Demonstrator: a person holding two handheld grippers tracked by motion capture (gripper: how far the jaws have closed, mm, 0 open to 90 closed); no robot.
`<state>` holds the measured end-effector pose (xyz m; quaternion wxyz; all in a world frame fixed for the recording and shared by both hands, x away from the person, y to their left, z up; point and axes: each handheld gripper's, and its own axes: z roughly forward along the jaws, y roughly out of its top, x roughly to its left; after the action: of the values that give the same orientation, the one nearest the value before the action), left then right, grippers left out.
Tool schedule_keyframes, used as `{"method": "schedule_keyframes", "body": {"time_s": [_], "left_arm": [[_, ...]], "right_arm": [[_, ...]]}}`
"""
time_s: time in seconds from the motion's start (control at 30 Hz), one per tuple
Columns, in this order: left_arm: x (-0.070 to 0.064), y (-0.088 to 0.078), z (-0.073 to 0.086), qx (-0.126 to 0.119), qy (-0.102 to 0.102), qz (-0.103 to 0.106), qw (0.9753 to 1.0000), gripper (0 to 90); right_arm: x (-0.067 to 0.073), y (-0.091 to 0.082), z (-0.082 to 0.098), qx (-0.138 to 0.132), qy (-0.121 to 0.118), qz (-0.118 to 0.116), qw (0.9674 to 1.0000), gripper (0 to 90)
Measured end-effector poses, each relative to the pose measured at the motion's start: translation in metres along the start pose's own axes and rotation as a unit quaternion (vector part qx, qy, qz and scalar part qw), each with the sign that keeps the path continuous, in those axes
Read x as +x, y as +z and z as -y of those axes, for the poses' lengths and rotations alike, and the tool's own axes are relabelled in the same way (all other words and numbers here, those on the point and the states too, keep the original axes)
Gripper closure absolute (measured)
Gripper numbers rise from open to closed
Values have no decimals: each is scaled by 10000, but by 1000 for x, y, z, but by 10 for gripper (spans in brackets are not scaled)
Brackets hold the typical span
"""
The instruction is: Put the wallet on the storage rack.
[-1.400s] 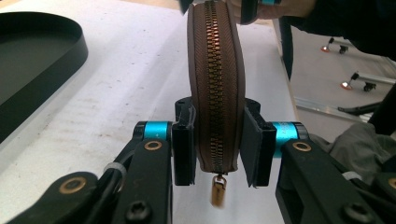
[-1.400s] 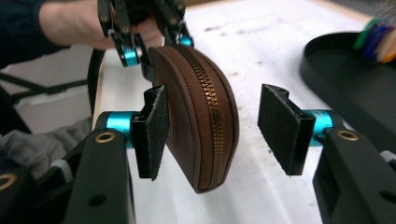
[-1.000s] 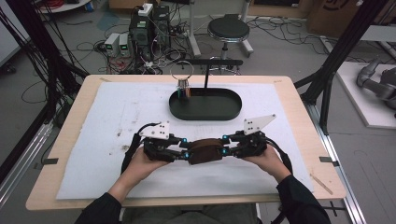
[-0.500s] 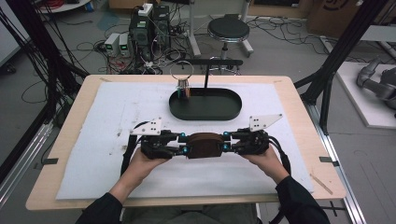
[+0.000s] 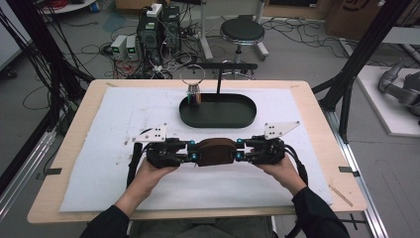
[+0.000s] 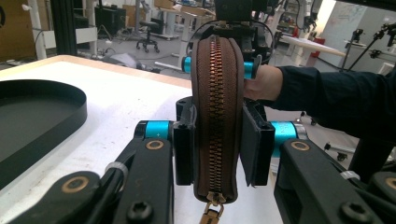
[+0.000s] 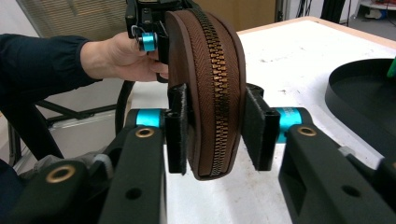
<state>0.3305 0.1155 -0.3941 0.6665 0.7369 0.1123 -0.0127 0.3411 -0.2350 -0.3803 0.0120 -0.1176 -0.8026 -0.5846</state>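
Above the white-covered surface (image 5: 99, 148), the high view shows one brown zippered pouch (image 5: 215, 151) held between the left gripper (image 5: 190, 156) and the right gripper (image 5: 240, 154), near one black oval tray (image 5: 218, 111). Along the left gripper (image 6: 217, 154) view, its two jaws sit narrowly apart, pressed on the pouch's (image 6: 217, 93) sides at the end with the zip pull (image 6: 212, 212). Along the right gripper (image 7: 217, 135) view, its two jaws flank the pouch (image 7: 208, 84); one touches, the other stands close.

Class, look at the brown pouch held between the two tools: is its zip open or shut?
Shut. On the pouch the zip has its copper teeth meshed along the whole visible edge, with the pull at one end.
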Motion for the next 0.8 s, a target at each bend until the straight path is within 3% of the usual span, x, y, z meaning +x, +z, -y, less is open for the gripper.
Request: {"method": "schedule_keyframes", "body": {"time_s": [0.1,0.27,0.47,0.63,0.8], "left_arm": [[0,1,-1,-11,-24,-76,10000,646],[0,-2,-4,-26,-56,-365,9993,440],[1,-14,-5,-63,3,-723,9974,391],[-1,-26,-5,72,148,-1163,9931,355],[-3,-41,-1,132,144,-1470,9889,342]], "right_arm": [[0,0,0,7,1,-25,10000,681],[0,-1,0,44,-51,106,9999,699],[-3,-7,-1,-166,-24,461,9988,701],[-9,-12,-2,-286,47,840,9960,705],[-17,-13,-4,-302,98,1154,9928,706]]}}
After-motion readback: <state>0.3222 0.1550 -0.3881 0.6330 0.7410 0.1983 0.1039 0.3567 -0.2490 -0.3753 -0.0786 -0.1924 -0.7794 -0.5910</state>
